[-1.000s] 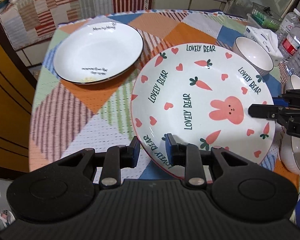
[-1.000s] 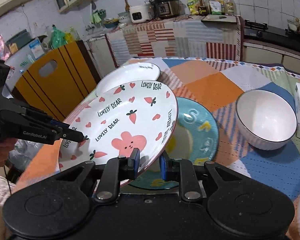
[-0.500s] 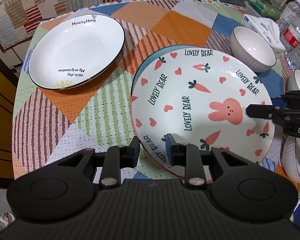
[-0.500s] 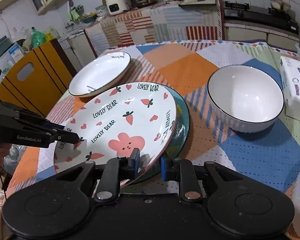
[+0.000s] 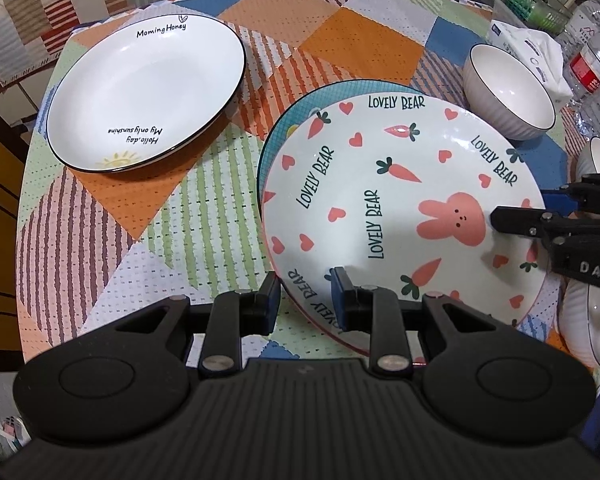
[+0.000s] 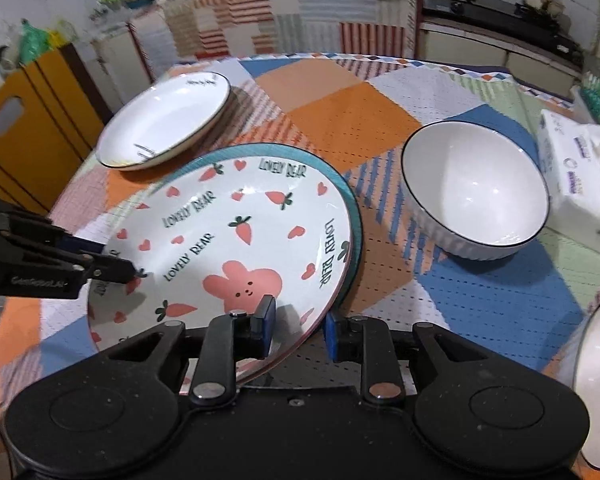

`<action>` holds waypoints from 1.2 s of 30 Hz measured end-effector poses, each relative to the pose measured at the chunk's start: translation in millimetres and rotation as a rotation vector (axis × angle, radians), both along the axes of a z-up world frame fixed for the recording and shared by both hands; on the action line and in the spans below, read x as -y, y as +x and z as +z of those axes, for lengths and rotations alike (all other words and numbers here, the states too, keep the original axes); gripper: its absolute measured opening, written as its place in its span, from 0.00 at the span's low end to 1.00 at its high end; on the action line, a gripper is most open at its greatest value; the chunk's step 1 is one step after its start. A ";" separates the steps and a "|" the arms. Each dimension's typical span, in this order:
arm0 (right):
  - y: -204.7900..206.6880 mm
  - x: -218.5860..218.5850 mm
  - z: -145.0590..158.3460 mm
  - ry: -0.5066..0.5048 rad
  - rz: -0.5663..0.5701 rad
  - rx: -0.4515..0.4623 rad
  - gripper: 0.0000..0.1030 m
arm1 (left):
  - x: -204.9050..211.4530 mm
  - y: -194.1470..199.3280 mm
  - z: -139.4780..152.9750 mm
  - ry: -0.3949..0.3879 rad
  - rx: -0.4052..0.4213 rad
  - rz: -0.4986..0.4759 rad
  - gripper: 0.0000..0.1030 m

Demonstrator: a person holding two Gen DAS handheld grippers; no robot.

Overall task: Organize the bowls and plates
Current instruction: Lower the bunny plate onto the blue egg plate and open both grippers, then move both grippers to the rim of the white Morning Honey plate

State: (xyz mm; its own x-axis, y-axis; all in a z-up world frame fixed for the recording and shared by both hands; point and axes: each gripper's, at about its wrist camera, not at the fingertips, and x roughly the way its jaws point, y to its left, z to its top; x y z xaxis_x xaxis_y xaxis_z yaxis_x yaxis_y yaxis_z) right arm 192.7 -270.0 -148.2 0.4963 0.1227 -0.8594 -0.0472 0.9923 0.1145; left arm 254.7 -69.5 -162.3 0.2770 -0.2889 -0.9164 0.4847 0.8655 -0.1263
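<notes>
1. A white plate printed with a pink rabbit, carrots, hearts and the words "LOVELY BEAR", the rabbit plate, is lying on top of a teal plate near the middle of the tabletop, which is wearing a patchwork cloth.
2. The left gripper is reaching over one rim of the rabbit plate, its jaws standing apart with one finger on each side of the rim.
3. The right gripper is straddling the opposite rim in the same way, jaws apart; whether any pad is touching the plate is hard to tell.
4. A shallow white dish with a dark rim is sitting empty toward the far left corner of the tabletop, well apart from the stack.
5. A white ribbed bowl is sitting empty toward the far right, just beside a soft tissue pack.
6. More white bowls are showing at the near right edge, cut off by the frame, so their number and contents are unclear.
7. Most of the teal plate is hidden under the rabbit plate; only a crescent of its rim is showing.
8. Water bottles are standing at the right edge, partly cut off.
</notes>
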 end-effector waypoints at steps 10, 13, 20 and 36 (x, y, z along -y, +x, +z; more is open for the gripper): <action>8.2 -22.8 -4.9 -0.226 -0.010 -0.008 0.37 | 2.7 -0.8 -0.5 -0.004 -0.012 0.004 0.24; 9.3 -24.1 -8.4 -0.252 -0.005 0.005 0.37 | 1.5 -0.1 1.8 -0.002 -0.006 0.007 0.24; 5.4 -27.0 -2.7 -0.273 -0.039 0.077 0.36 | -11.8 -6.4 28.6 -0.019 0.025 0.009 0.24; -20.2 -63.1 101.1 -0.216 0.154 0.216 0.48 | -58.5 -26.5 84.5 0.057 0.096 -0.002 0.35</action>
